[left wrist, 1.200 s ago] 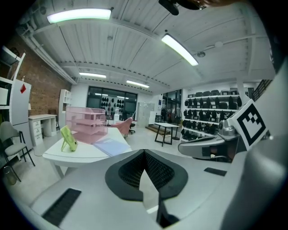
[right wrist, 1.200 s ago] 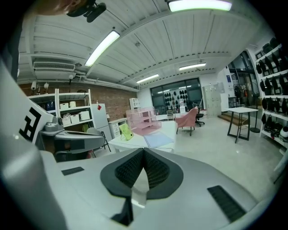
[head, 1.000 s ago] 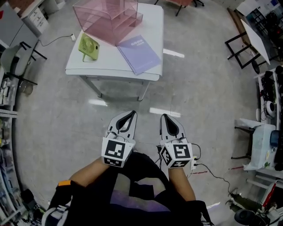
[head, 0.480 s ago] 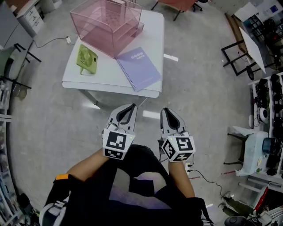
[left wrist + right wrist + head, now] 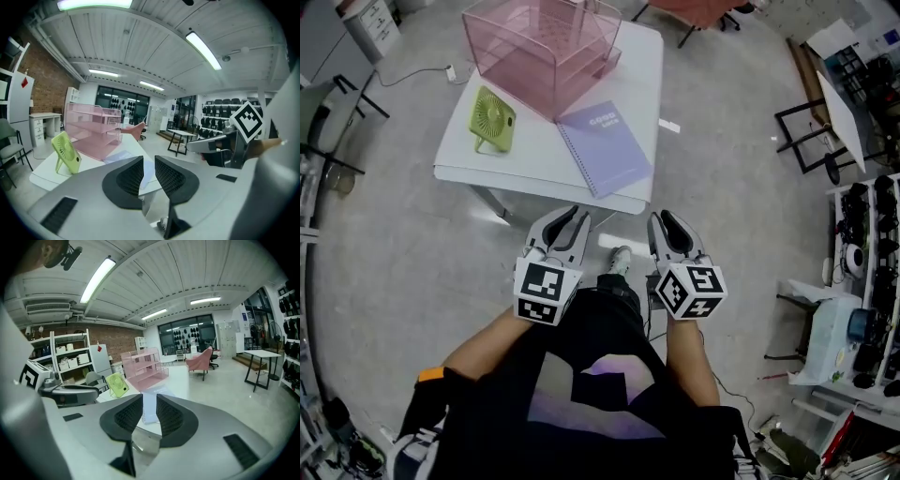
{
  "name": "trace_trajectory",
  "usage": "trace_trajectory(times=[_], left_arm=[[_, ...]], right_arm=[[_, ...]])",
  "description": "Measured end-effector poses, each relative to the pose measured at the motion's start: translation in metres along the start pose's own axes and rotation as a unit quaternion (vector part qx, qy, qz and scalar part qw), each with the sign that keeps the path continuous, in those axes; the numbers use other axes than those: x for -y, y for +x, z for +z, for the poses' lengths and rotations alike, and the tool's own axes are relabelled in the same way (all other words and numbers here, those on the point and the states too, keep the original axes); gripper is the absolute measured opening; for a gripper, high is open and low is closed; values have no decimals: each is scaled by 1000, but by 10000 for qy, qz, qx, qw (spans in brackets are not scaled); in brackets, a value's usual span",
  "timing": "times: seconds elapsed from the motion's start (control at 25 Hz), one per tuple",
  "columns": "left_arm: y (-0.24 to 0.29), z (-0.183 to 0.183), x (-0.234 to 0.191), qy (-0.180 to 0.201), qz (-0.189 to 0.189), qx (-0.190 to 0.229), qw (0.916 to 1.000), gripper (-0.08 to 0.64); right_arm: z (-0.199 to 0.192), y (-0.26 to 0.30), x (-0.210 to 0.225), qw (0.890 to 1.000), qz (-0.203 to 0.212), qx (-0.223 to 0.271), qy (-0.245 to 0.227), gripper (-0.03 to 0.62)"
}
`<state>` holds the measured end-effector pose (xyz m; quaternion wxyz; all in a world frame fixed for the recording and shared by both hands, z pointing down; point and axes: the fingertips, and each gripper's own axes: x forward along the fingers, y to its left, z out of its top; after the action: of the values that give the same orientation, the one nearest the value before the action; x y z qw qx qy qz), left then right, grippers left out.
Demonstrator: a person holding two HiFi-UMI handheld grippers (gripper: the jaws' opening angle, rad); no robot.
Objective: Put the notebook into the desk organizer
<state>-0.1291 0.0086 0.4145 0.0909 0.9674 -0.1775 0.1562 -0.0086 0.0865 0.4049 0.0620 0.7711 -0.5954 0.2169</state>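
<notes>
The purple notebook (image 5: 605, 145) lies flat on the right part of the white table (image 5: 478, 159). Its spiral edge faces left, and its far corner is just at the foot of the pink desk organizer (image 5: 546, 52). A green fan (image 5: 490, 119) stands to the notebook's left, in front of the organizer. The left gripper (image 5: 567, 216) and the right gripper (image 5: 660, 218) are held side by side just short of the table's near edge, both pointing toward the notebook. Their jaws have just been opening and stand a narrow gap apart, the right a little wider, with nothing between them.
</notes>
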Motion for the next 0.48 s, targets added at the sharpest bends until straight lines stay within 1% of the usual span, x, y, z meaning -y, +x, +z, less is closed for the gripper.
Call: trace_trajectory(times=[0.12, 0.24, 0.36, 0.48], left_arm=[[9, -7, -8, -171, 144, -87, 9997, 95], [26, -9, -15, -346, 298, -182, 9988, 111], [46, -11, -23, -649, 507, -341, 9960, 124], [71, -15, -29, -1004, 677, -525, 9912, 148]], right_arm=[[0, 16, 11, 9999, 105, -68, 3, 106], [6, 36, 26, 9995, 256, -158, -25, 110], [14, 60, 40, 9982, 506, -295, -95, 114], [19, 83, 56, 9956, 760, -493, -235, 115]])
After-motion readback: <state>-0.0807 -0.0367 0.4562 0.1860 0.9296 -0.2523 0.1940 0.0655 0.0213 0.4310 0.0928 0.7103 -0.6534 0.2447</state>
